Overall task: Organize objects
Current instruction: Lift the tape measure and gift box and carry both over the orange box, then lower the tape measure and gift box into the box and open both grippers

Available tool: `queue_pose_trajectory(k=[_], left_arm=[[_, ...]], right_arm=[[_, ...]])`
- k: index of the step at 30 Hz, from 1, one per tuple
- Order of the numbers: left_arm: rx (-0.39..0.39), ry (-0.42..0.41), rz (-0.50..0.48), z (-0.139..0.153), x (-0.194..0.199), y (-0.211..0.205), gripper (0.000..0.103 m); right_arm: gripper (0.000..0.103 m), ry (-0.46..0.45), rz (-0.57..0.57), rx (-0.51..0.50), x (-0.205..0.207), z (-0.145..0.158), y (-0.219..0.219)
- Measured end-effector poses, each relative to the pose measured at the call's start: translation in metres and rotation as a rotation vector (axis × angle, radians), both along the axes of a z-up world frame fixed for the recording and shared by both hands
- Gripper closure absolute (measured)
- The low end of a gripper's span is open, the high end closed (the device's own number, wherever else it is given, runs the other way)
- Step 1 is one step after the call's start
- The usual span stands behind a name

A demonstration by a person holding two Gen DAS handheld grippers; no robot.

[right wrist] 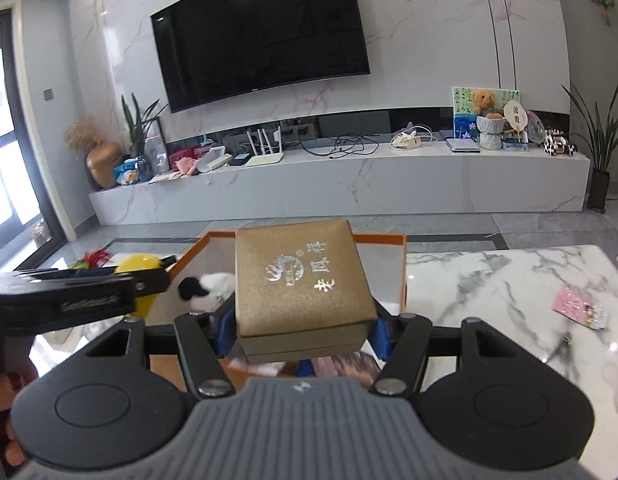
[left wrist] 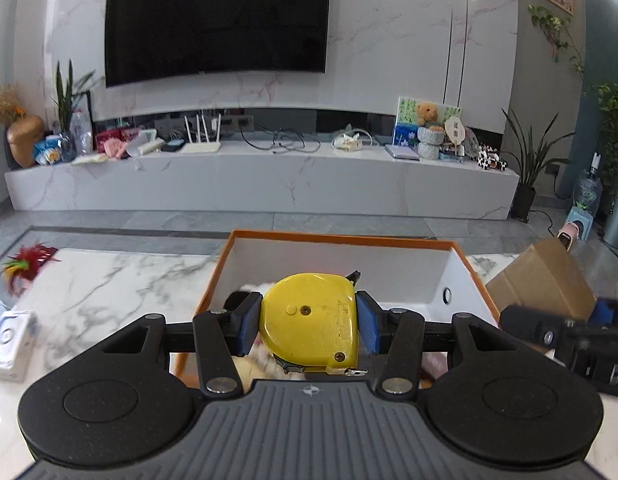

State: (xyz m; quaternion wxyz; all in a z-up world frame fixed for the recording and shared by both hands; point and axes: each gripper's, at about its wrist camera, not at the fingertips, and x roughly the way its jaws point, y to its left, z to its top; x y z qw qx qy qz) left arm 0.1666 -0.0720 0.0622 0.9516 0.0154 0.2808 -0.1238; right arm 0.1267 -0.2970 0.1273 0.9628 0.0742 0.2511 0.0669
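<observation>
In the left wrist view, the left gripper (left wrist: 309,322) clenched a yellow tape measure (left wrist: 311,322) above the orange-rimmed box (left wrist: 465,258), which held a plush toy (left wrist: 253,289); a white carton (left wrist: 11,344) and feather toy (left wrist: 27,264) lay on the marble table (left wrist: 121,280).

In the right wrist view, the right gripper (right wrist: 301,330) grasped a gold gift box (right wrist: 303,284) over that orange-rimmed box (right wrist: 403,272); a pink packet (right wrist: 577,306) lay well apart.

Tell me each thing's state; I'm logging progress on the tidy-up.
Left claw: shut on tape measure.
Tape measure: held above the orange box.
Right claw: shut on gold box.
Gold box: lid closed, held.
Orange box: open, plush toy inside.
TV: off.
</observation>
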Motion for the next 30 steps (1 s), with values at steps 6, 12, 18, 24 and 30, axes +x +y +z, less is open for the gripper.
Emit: queue_pose_trajectory(k=[6,12,18,24,30], left_arm=[[-0.009,0.052,-0.006,-0.015,0.065,-0.015,0.046],[0.026,0.072,-0.03,-0.033,0.094,-0.04,0.046],[0.043,0.139,-0.055,-0.053,0.107,-0.054,0.046],[0.044,0.182,-0.051,-0.061,0.114,-0.054,0.046],[0.06,0.216,-0.045,-0.065,0.12,-0.052,0.046]], right_arm=[[0.039,0.067,0.006,-0.007,0.04,-0.029,0.017],[0.039,0.127,0.0,-0.036,0.067,-0.051,0.023],[0.039,0.183,0.027,-0.06,0.079,-0.064,0.024],[0.039,0.208,0.028,-0.062,0.082,-0.068,0.02],[0.039,0.223,0.032,-0.065,0.083,-0.069,0.019]])
